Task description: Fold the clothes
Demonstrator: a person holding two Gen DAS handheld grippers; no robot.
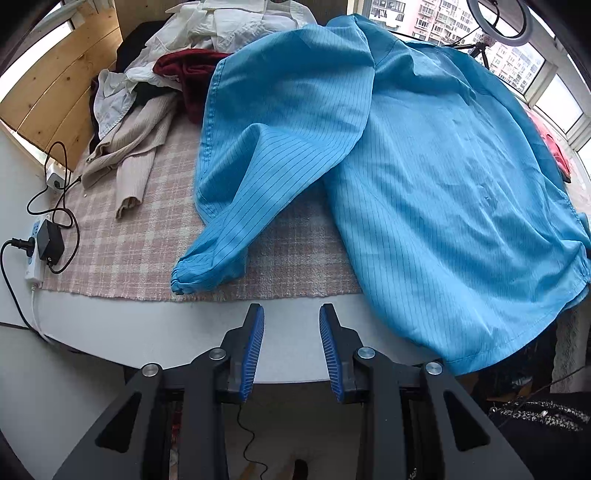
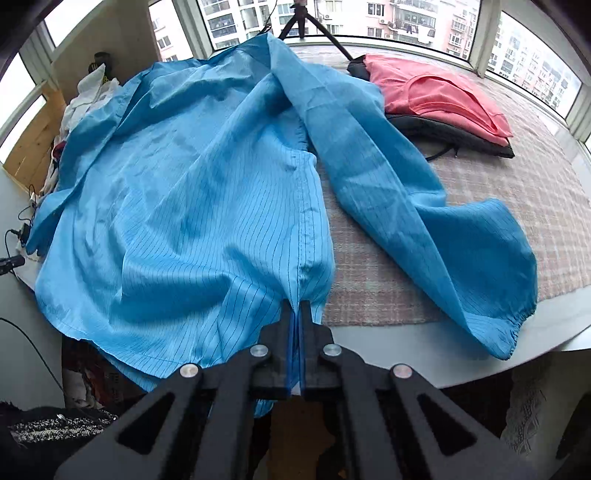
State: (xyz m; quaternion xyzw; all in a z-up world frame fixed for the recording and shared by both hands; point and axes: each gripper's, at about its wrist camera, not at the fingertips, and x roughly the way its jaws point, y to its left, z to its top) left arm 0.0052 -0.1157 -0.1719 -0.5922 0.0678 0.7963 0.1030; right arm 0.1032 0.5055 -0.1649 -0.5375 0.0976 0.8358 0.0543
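A blue pinstriped jacket (image 1: 436,177) lies spread on the plaid cloth of the table; it also shows in the right wrist view (image 2: 192,206). Its near hem hangs over the front edge. One sleeve (image 1: 236,206) points toward my left gripper (image 1: 291,314), which is open and empty above the white table edge, a little short of the cuff. My right gripper (image 2: 295,310) is shut on the jacket's hem at the side seam. The other sleeve (image 2: 443,229) trails to the right.
A pile of clothes (image 1: 166,85), white, dark red and beige, sits at the back left. A folded pink garment (image 2: 436,96) on a dark one lies at the back right. A power strip with cables (image 1: 40,243) sits at the left table edge. Windows and a tripod (image 2: 306,18) stand behind.
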